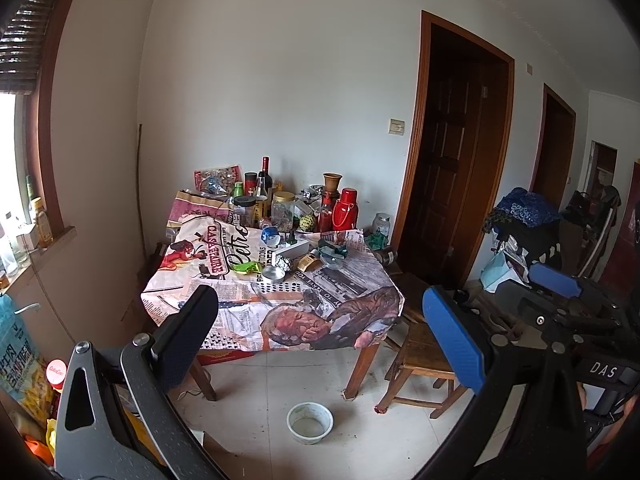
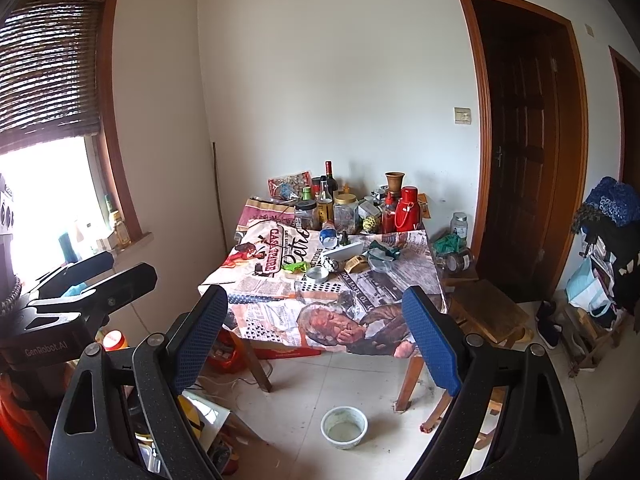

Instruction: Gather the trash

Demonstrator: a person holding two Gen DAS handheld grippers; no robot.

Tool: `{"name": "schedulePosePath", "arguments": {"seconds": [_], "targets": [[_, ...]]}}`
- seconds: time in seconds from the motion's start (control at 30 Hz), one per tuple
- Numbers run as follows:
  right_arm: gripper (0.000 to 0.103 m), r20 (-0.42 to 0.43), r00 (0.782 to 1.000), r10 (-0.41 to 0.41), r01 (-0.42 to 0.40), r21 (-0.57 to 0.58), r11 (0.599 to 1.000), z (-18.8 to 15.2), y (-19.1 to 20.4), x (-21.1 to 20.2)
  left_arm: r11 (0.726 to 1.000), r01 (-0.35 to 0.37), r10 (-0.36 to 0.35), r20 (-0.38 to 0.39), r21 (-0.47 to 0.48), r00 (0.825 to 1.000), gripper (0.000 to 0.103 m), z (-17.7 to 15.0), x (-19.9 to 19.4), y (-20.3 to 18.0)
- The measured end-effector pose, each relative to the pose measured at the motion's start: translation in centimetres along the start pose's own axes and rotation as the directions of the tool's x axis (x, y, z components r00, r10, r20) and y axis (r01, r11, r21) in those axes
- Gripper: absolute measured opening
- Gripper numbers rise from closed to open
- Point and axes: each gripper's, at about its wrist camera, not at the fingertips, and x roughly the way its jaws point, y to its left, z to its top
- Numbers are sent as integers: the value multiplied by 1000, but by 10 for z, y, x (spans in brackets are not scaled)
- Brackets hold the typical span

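Both the left tool (image 1: 320, 332) and right tool (image 2: 316, 336), fingers spread and empty, face the table (image 2: 416, 280), where the green wrapper (image 2: 295, 267) lies well ahead, roughly centred for either.

Standing on the table (image 2: 434, 280): one red thermos (image 2: 409, 209), one wine bottle (image 2: 329, 178), one brown vase (image 2: 394, 182). Lying there: one green wrapper (image 2: 295, 267), one foil ball (image 2: 331, 266). Sitting below it: one white bowl (image 2: 344, 427)
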Motion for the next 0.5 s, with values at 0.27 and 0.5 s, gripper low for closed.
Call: {"name": "schedulePosePath", "arguments": {"seconds": [0.27, 0.5], "targets": [[87, 1, 1000, 15, -15, 3, 1000, 2, -13, 6, 1000, -18, 18, -2, 10, 1000, 103, 1, 17, -19], [87, 10, 1000, 29, -29, 0, 1000, 7, -35, 12, 999, -33, 33, 12, 9, 999, 103, 2, 37, -39]]}}
